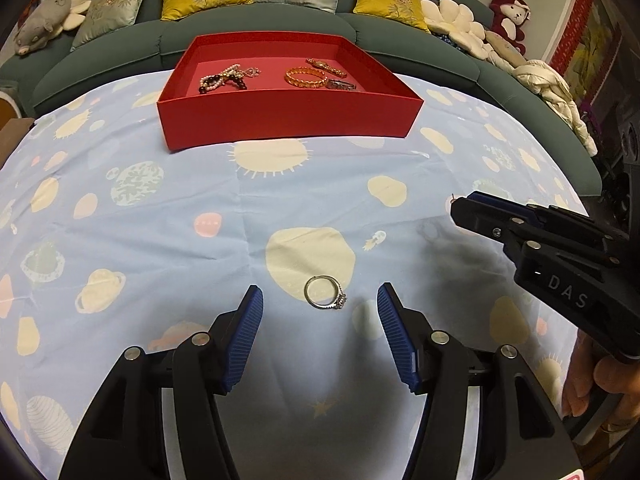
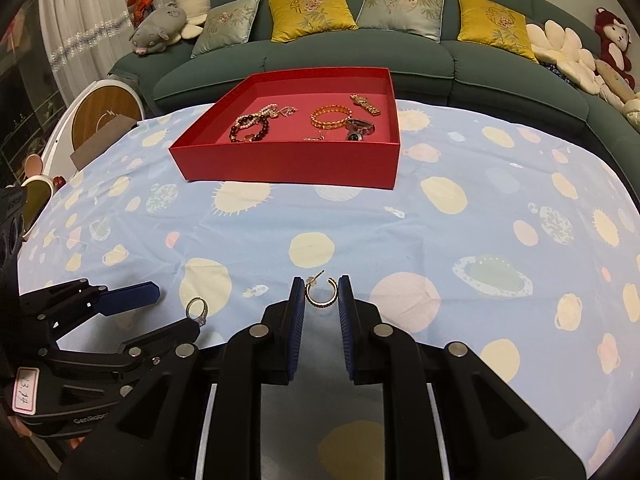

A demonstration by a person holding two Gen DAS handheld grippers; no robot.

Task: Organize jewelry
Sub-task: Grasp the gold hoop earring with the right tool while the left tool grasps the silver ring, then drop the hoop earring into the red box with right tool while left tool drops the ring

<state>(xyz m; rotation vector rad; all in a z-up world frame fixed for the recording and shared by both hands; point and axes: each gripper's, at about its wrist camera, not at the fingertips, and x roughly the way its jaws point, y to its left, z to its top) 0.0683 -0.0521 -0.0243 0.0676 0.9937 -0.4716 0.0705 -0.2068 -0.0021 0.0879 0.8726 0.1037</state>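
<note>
Tablecloth [image 1: 160, 208]: left gripper [image 1: 320, 304] jaws wide around ring [image 1: 325, 293]; right gripper [image 2: 321, 296] apparently pinches hoop earring [image 2: 321, 293].

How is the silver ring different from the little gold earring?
The silver ring is a closed circle with a sparkly stone; the gold hoop earring is an open C shape with a thin post.
The ring lies flat on the tablecloth between the wide-open fingers of the left gripper, untouched; the earring stands upright, pinched in the right gripper.
Both are small, round, and not yet in the red box.
</note>
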